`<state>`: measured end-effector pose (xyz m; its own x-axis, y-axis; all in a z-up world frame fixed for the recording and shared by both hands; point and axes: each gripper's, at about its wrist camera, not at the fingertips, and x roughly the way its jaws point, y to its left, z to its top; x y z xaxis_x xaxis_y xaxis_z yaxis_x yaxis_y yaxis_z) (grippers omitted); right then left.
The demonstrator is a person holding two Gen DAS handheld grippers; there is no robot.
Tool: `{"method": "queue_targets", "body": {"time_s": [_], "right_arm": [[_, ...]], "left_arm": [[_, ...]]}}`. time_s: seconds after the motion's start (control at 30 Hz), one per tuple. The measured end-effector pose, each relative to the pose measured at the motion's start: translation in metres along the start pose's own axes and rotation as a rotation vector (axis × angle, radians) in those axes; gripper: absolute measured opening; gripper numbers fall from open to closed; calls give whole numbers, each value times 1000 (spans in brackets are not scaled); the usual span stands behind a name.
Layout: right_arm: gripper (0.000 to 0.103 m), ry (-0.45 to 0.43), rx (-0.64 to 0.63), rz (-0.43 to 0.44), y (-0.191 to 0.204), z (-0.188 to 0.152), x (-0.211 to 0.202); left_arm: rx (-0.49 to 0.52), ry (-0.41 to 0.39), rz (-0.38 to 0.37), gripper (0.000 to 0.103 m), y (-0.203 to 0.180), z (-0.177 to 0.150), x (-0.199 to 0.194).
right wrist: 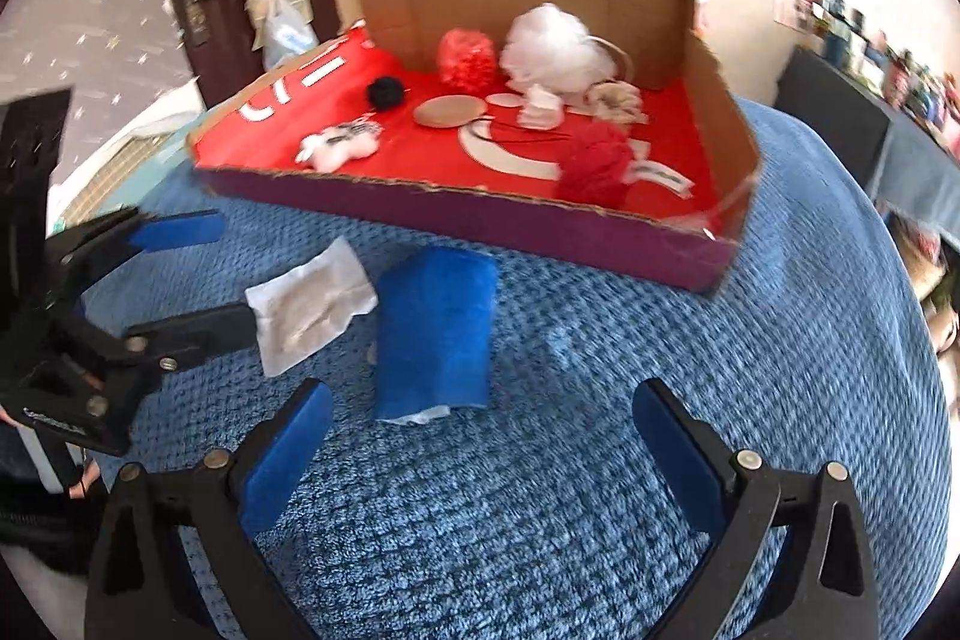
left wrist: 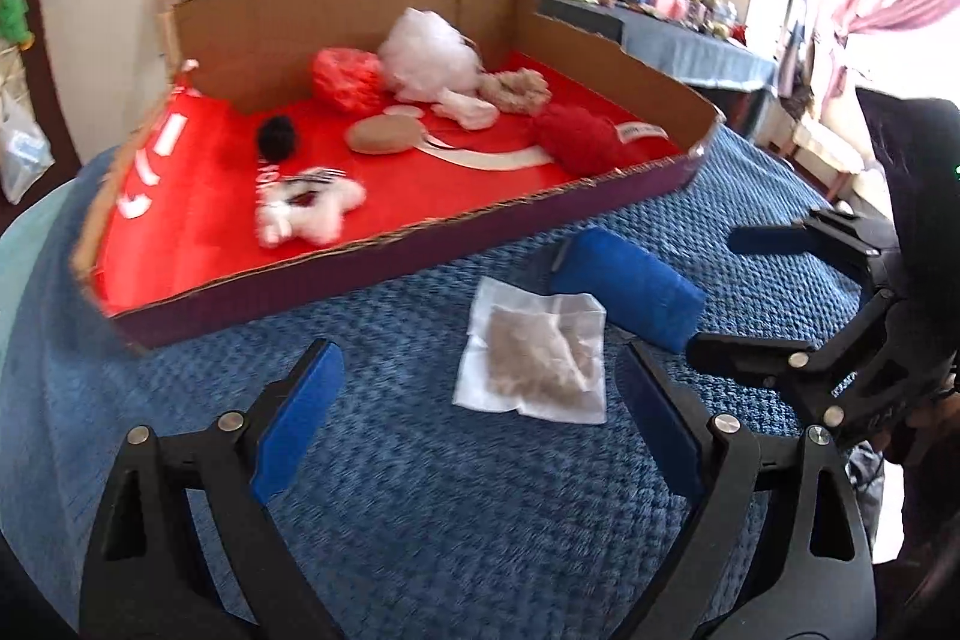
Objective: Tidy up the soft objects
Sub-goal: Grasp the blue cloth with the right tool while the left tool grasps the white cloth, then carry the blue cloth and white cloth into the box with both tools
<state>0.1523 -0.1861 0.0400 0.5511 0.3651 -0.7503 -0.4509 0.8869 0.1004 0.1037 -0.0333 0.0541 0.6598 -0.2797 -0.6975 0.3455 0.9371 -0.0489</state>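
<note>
Soft objects left outside the cardboard tray [left wrist: 384, 253]: a flat white sachet [left wrist: 534, 358] and a rolled blue cloth [left wrist: 630, 292], side by side on the blue blanket [left wrist: 420, 490] just in front of it. I have the left gripper [left wrist: 480, 400] spread wide and empty near the sachet, the right gripper [right wrist: 480, 442] equally open short of the roll. I judge both light and limp; I would pinch the sachet's edge, the roll across its middle.
</note>
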Motion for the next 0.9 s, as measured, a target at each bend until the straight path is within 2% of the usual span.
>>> {"method": "queue_targets", "body": {"time_s": [0.07, 0.13, 0.27, 0.3, 0.37, 0.4, 0.43, 0.47, 0.53, 0.8, 0.9], "right_arm": [[97, 9, -28, 18, 3, 3, 4], [89, 20, -49, 28, 4, 7, 11], [82, 43, -75, 34, 6, 9, 21], [77, 41, -80, 37, 7, 10, 21], [67, 29, -88, 42, 9, 12, 21], [52, 28, -95, 46, 11, 13, 23], [43, 31, -103, 45, 13, 13, 25], [41, 28, -113, 39, 15, 13, 25], [19, 9, -132, 35, 19, 13, 23], [19, -81, -71, 46, 20, 12, -7], [19, -108, -72, 48, 26, 14, -18]], "left_arm": [[20, 19, -20, 88, -4, 3, 7], [41, 35, -34, 76, -8, 5, 13], [81, 85, -38, 62, -14, 7, 29], [79, 95, -45, 58, -14, 7, 32], [73, 107, -82, 50, -13, 6, 36], [71, 113, -91, 38, -13, 6, 38], [75, 113, -95, 32, -14, 6, 39], [81, 109, -109, 32, -15, 6, 39], [90, 104, -131, 24, -17, 5, 38], [44, 46, -184, 20, -5, 6, 10], [49, 18, -177, 20, -3, 7, -2]]}}
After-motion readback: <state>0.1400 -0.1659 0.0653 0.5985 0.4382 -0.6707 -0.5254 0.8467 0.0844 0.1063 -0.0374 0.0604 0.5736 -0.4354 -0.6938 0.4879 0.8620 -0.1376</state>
